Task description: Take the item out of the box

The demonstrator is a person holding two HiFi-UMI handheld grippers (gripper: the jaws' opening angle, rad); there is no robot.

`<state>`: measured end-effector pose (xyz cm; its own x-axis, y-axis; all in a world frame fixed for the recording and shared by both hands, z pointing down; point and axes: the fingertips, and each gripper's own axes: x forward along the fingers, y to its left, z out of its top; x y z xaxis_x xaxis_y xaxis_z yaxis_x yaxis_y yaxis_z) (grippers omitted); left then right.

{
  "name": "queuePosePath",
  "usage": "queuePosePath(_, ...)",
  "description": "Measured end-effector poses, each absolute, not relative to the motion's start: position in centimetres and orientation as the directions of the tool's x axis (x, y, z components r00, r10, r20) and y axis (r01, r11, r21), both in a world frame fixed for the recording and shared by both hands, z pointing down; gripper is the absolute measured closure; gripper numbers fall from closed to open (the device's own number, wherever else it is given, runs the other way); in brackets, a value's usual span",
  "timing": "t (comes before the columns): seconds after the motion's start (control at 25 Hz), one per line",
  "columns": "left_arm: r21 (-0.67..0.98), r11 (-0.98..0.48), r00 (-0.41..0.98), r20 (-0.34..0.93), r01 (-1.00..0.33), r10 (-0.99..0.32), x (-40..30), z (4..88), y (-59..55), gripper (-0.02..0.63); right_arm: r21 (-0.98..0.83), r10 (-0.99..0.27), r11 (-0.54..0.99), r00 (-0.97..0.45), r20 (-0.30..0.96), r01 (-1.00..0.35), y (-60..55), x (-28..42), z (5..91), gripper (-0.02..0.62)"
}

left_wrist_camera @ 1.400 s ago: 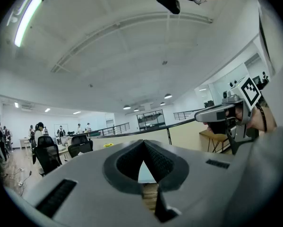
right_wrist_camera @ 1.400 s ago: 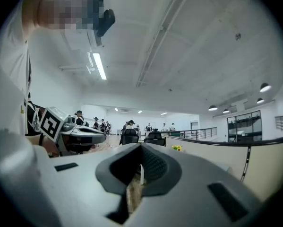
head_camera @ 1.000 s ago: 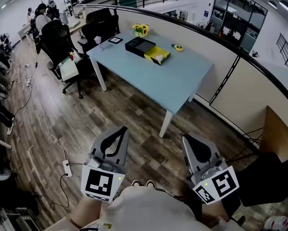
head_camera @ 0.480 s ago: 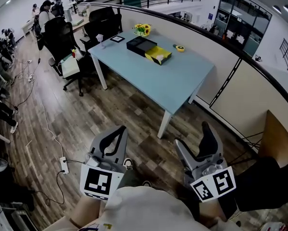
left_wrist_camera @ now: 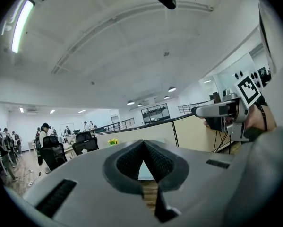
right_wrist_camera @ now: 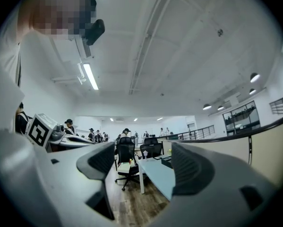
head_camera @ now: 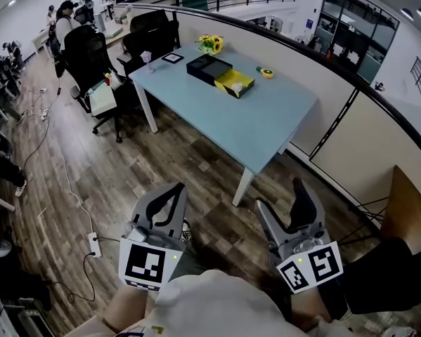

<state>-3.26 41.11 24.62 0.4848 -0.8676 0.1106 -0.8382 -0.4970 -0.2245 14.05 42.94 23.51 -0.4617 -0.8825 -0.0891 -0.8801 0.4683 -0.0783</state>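
Observation:
A black open box (head_camera: 208,67) lies on the far part of a light blue table (head_camera: 252,118), with a yellow box-like item (head_camera: 233,83) touching its near right side. Both grippers hang low over the wooden floor, well short of the table. My left gripper (head_camera: 173,190) is shut, its dark pads meeting at the tip with nothing between them (left_wrist_camera: 143,144). My right gripper (head_camera: 286,202) stands wide, its jaws closing with nothing between them; in the right gripper view (right_wrist_camera: 143,159) the table and box (right_wrist_camera: 167,161) show far ahead through the gap.
Yellow flowers (head_camera: 211,44), a small framed card (head_camera: 171,57) and a yellow round thing (head_camera: 266,72) also sit on the table. Black office chairs (head_camera: 91,62) stand at its left end. A curved partition wall (head_camera: 337,111) runs behind. Cables and a power strip (head_camera: 96,244) lie on the floor.
My right gripper's jaws have gone from shut to wide apart. The table has shifted slightly in the head view. The left gripper stays shut in the same place.

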Motion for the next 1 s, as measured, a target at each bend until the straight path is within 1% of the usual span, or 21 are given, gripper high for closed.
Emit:
queuePosePath(0.24,-0.186,-0.505,0.491,0.118,-0.843,-0.863,-5.1,25.4,35.9,0.603,-0.051,-0.881,0.472,-0.471,-0.04,-0.88,37.8,12.2,24.8,0.202)
queuePosePath(0.52,-0.176,-0.537,0.522,0.125,-0.825,-0.844,-7.5,25.7,27.6,0.603,-0.042,-0.893,0.449,-0.45,0.019,-0.892,29.7,9.3,25.8,0.201)
queuePosePath(0.8,-0.146,-0.56,0.544,0.138,-0.816,-0.828,-12.3,25.3,18.4,0.603,-0.052,-0.915,0.398,-0.4,0.053,-0.916,20.6,5.4,25.6,0.192)
queuePosePath(1.0,-0.163,-0.567,0.551,0.131,-0.808,-0.824,-16.5,24.8,12.2,0.603,-0.026,-0.924,0.375,-0.376,0.072,-0.927,14.2,2.3,25.6,0.193)
